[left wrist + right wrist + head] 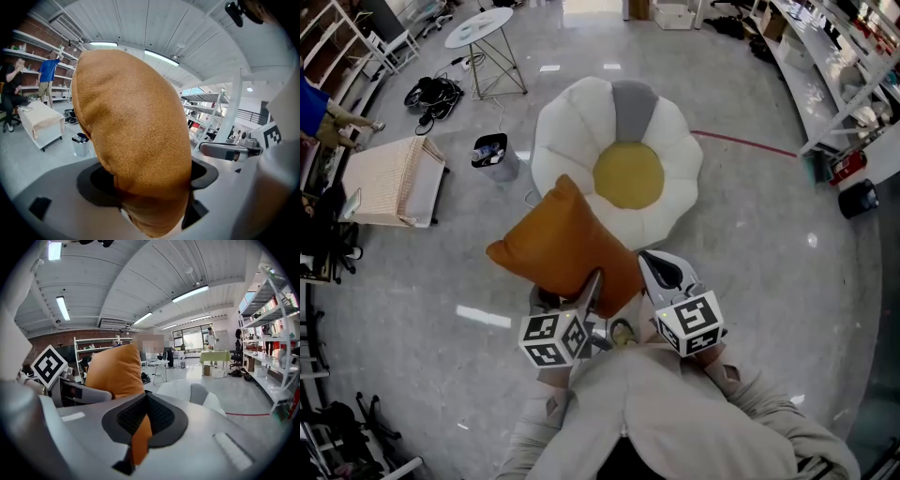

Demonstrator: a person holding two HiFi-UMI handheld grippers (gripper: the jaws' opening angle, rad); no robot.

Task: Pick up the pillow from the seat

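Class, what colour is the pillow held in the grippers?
Orange-brown; the pillow shows best in the head view.

The pillow [558,246] is matt, suede-like cloth with a fine nap. The seat [675,155] looks like soft padded fabric; the floor [769,253] is glossy.

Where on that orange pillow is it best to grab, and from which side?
Its near edge, from the person's side. The orange pillow is soft and thins toward its seam, so it squashes between jaws. The left gripper and right gripper each clamp that edge at separate spots, which probably steadies it.
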